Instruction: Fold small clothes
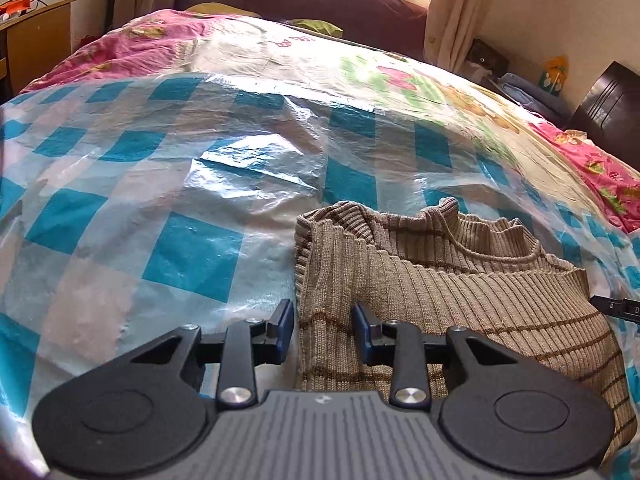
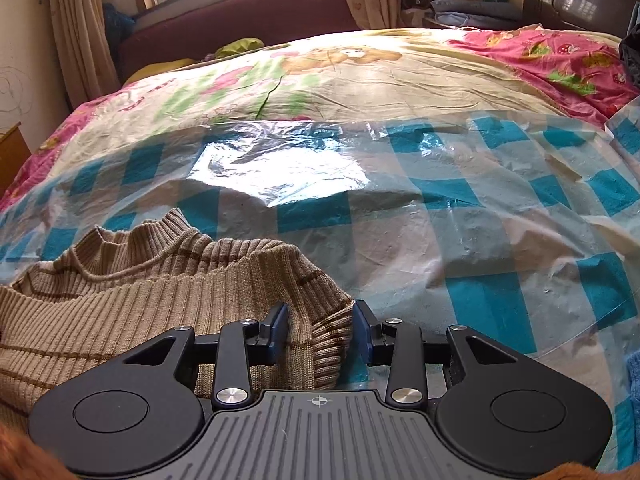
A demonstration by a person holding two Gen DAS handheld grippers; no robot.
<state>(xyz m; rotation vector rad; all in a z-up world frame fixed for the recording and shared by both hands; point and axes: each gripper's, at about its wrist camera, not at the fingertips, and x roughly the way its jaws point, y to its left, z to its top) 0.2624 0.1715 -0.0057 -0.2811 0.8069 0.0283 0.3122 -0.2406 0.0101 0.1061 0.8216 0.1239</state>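
A small tan ribbed sweater with thin brown stripes lies crumpled on a blue-and-white checked plastic sheet, its collar toward the far side. My left gripper straddles the sweater's left folded edge. Its jaws stand slightly apart, with fabric between the blue pads and a sliver of sheet showing beside the left pad. In the right wrist view, my right gripper sits over the sweater's ribbed cuff end, jaws apart around the cuff without squeezing it. A dark tip of the right gripper shows at the sweater's right side.
The plastic sheet covers the near part of a bed with a pink and cream cartoon quilt. Beyond are a dark red headboard, curtains and a window. A wooden cabinet stands far left, dark furniture far right.
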